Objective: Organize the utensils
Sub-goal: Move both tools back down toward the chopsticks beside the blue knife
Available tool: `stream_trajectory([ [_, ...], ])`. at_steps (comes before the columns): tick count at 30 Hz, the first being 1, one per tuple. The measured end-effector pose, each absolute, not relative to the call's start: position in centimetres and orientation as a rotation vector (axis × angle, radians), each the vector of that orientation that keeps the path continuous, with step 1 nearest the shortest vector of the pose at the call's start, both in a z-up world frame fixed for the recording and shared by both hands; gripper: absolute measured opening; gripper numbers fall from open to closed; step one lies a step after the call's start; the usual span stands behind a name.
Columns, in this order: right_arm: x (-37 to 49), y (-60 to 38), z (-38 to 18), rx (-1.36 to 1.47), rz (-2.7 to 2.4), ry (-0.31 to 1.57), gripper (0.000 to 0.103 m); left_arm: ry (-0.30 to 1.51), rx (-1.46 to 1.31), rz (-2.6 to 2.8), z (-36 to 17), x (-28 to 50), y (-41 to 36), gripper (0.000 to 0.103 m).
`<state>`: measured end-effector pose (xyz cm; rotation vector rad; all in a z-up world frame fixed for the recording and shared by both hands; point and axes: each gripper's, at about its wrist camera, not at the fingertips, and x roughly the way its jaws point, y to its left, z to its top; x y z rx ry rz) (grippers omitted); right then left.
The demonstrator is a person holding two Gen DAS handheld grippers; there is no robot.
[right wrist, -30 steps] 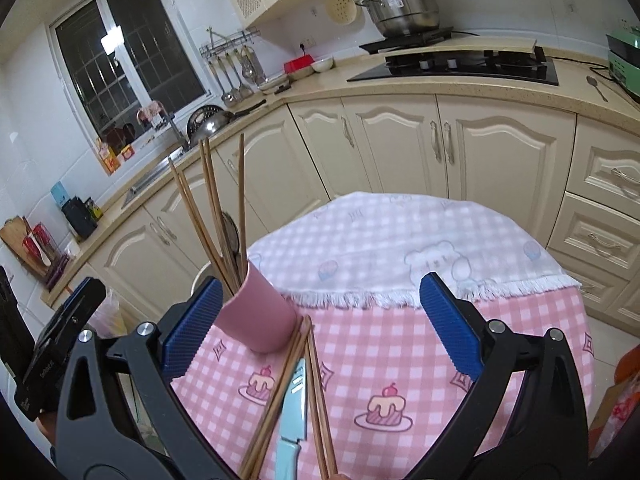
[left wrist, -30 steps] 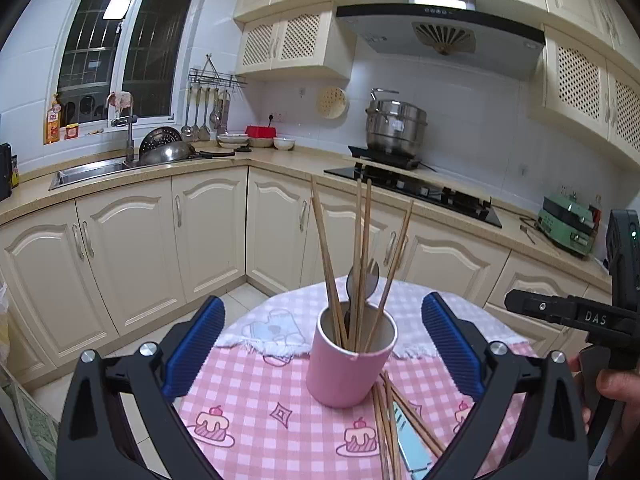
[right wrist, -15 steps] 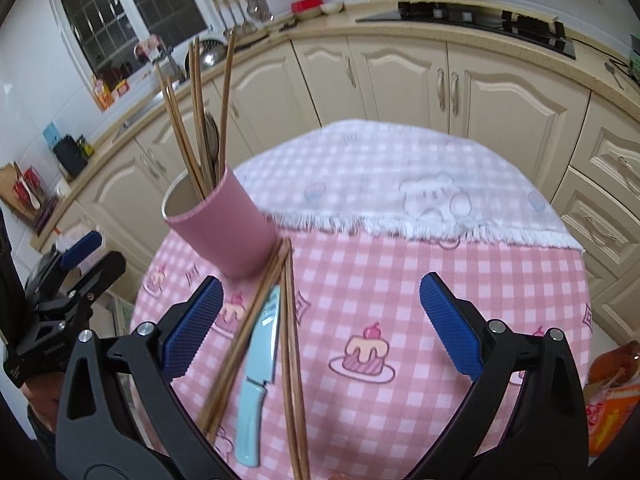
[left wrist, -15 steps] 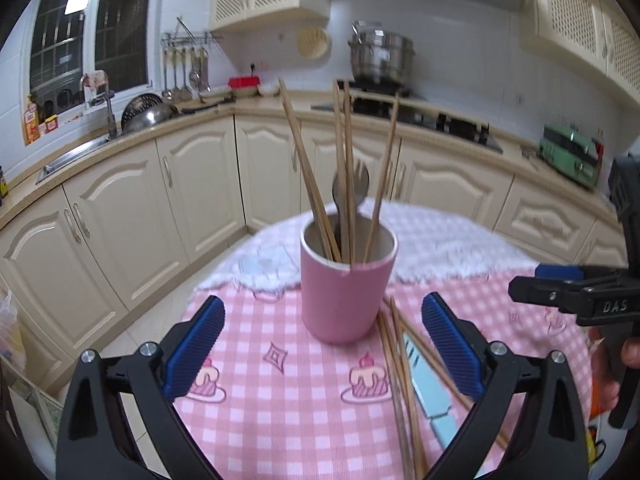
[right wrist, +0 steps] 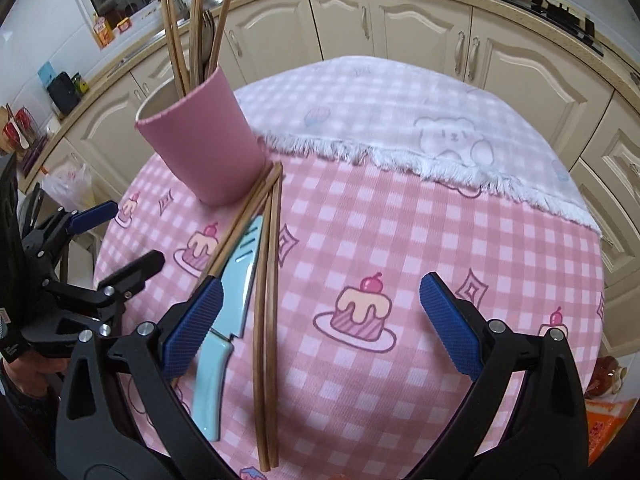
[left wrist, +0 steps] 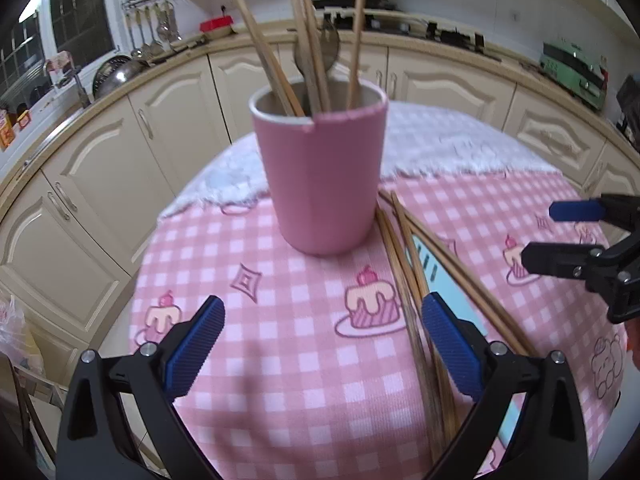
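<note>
A pink cup [left wrist: 324, 176] stands on the round table with several wooden chopsticks [left wrist: 256, 36] and a metal spoon [left wrist: 320, 48] in it; it also shows in the right wrist view [right wrist: 204, 148]. Loose chopsticks [right wrist: 268, 300] and a light blue knife [right wrist: 232, 300] lie on the pink checked cloth beside the cup, also in the left wrist view [left wrist: 416, 280]. My left gripper [left wrist: 320, 344] is open and empty, just in front of the cup. My right gripper [right wrist: 316, 324] is open and empty, above the cloth, its left finger beside the knife.
The round table's cloth [right wrist: 400, 240] ends close on all sides, with a white fringed cloth [right wrist: 400, 120] at its far half. Cream kitchen cabinets [left wrist: 120, 152] and a counter with sink and stove surround the table.
Both grippers have moved down and forward towards the table. The cup, the chopsticks and the knife now look much nearer. Nothing was grasped.
</note>
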<state>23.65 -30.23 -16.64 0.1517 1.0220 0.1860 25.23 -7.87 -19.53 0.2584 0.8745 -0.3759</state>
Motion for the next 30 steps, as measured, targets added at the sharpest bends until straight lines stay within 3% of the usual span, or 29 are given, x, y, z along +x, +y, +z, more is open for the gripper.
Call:
stream_trajectory([
  [26,25.7,-28.2,-20.4,-0.025,0.190,1.146,0.096,0.962,0.325,-0.386,-22.9,25.8,-10.0,0.096],
  [28,26.0,-27.9,-20.2,-0.038,0.193,1.150,0.093,0.968,0.317,-0.393,-22.9,25.6,-9.7,0.096],
  [30,26.3,-27.5,-20.3,-0.080,0.163,1.166,0.078,0.969,0.318,-0.404,-22.9,25.5,-9.5,0.094],
])
